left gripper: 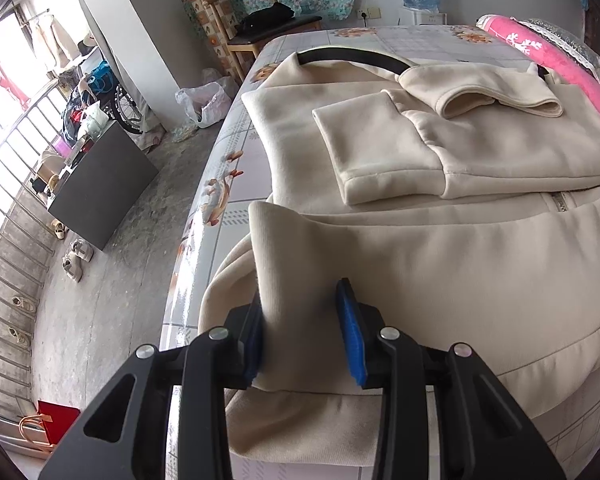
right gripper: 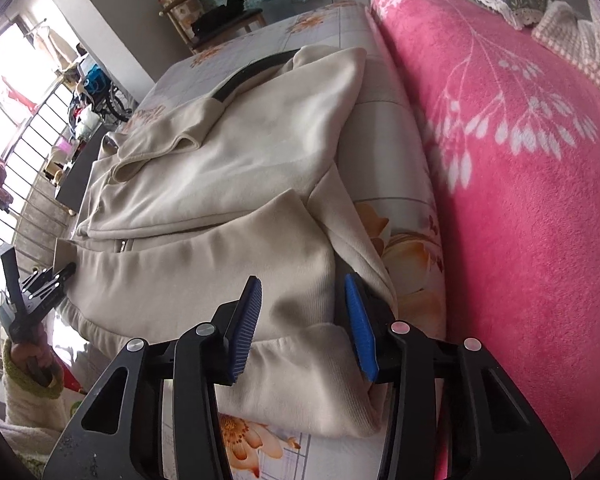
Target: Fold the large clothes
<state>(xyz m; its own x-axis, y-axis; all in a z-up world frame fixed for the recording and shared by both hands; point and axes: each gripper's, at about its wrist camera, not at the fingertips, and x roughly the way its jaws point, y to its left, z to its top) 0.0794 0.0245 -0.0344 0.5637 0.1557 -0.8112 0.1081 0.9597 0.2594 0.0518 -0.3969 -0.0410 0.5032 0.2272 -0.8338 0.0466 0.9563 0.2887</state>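
A large cream zip-up sweatshirt (left gripper: pixel 440 248) lies on the bed, its sleeves folded across the body; it also shows in the right wrist view (right gripper: pixel 228 168). My left gripper (left gripper: pixel 304 320) is open at the near left corner of the hem, with a raised fold of cream fabric between its blue pads and touching the left pad. My right gripper (right gripper: pixel 302 320) is open over the near right corner of the hem, fabric lying between its pads. The left gripper also shows at the left edge of the right wrist view (right gripper: pixel 40 284).
The bed has a floral sheet (left gripper: pixel 228 184). A pink blanket (right gripper: pixel 520 168) is heaped along the right side. A black curved strap (left gripper: pixel 352 58) lies under the garment's far end. A chair (left gripper: pixel 256 28), a dark cabinet (left gripper: pixel 100 184) and shoes stand on the floor left.
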